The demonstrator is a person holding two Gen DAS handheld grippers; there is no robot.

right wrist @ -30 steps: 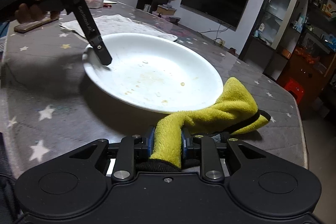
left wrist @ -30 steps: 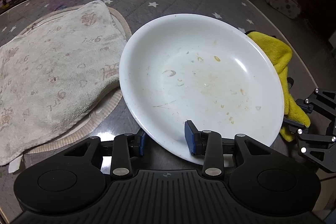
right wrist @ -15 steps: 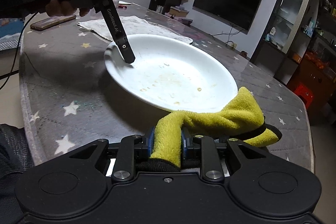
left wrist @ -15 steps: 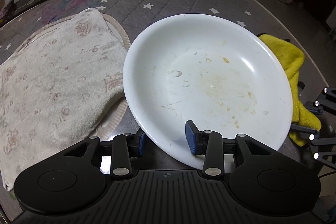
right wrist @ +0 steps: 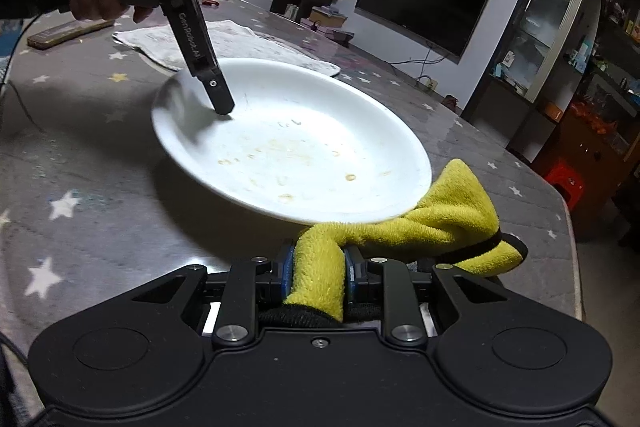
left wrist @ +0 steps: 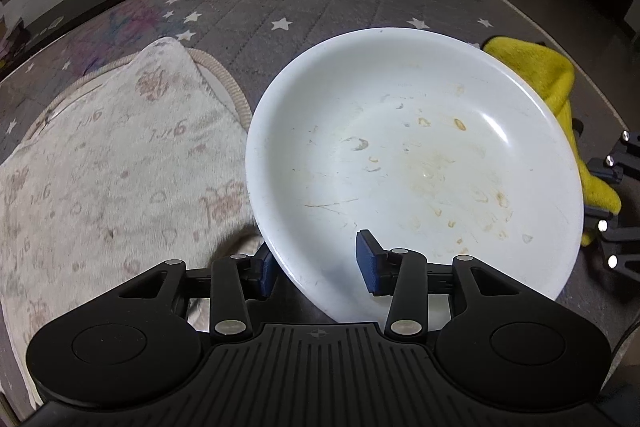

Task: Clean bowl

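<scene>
Left wrist view: the glazed white bowl (round, shallow, flecked with dried residue) is straddled at its near rim by the left gripper, jaws opening; a nubby patterned towel is seen beside it.
Right wrist view: the fluffy yellow cloth is pinched firmly by the right gripper, lying against the bowl's rim on the star-printed tablecloth.

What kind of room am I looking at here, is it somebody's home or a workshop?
Most likely a home living room: a wall-mounted television, a glass-fronted display cabinet, and a table under a grey star-print cover with a dirty white bowl.
</scene>
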